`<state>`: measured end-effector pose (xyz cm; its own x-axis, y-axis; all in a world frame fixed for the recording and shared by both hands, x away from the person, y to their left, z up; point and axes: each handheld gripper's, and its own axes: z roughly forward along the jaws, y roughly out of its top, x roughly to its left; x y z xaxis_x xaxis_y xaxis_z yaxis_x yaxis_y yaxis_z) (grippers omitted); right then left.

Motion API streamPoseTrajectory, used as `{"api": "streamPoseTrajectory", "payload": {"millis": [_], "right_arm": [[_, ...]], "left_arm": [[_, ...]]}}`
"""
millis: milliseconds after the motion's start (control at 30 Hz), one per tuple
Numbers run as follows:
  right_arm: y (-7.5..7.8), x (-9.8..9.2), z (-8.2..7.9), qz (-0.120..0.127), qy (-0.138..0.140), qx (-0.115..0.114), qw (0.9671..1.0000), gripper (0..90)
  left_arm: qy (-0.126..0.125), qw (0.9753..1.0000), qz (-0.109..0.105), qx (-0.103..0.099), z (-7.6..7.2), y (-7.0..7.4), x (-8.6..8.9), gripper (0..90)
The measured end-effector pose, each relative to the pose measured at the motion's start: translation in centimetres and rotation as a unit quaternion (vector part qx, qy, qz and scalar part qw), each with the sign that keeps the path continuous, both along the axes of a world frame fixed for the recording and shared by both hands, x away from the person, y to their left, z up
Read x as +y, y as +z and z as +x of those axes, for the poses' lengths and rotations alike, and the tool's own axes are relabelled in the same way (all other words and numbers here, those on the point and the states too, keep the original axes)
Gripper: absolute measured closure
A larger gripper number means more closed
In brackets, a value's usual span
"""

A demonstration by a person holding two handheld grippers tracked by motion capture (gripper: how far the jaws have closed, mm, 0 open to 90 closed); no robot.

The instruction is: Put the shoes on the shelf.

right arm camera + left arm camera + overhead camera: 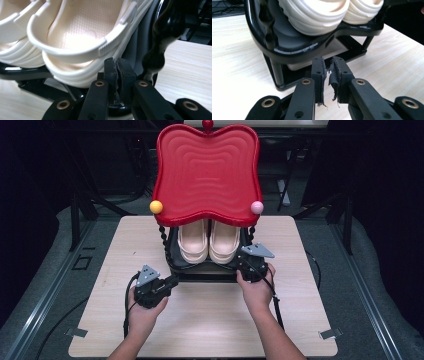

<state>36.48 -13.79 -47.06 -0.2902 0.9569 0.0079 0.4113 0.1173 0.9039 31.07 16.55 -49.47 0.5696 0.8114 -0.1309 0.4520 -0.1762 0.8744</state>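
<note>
With both the left gripper (328, 72) and the right gripper (117, 72) having jaws pressed together on nothing, the pair of cream rubber clogs (208, 241) sits on the glossy black shelf (176, 261) under the red wavy plastic tray (207, 170), so I think the right gripper should open before reaching for the nearest heel.

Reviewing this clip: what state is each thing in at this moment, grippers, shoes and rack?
Left gripper: shut, empty, low in front of the rack's front left corner.
Right gripper: shut, empty, at the rack's front right corner by the right shoe.
Shoes: cream pair, side by side on the black tray, soles down.
Black tray: level, glossy, holds the shoes.
Red tray: on top, bare.
</note>
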Motion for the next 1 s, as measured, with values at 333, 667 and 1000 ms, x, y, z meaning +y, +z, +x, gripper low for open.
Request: {"api": "streamPoseTrajectory", "payload": {"millis": [333, 667, 1000], "right_arm": [[-0.1, 0.4, 1.0, 0.01, -0.011, -0.004, 0.9999, 89.6], [0.3, 1.0, 1.7, -0.003, -0.013, -0.003, 0.9999, 90.0], [0.4, 1.0, 2.2, 0.014, -0.017, 0.005, 0.9998, 90.0]], "left_arm": [[0.002, 0.9999, -0.012, 0.003, -1.6, -1.0, 1.5, 80.4], [0.004, 0.9998, -0.015, 0.008, -2.5, -1.7, 2.5, 80.1], [0.002, 0.9999, -0.014, 0.008, -2.7, -1.7, 2.5, 80.0]]}}
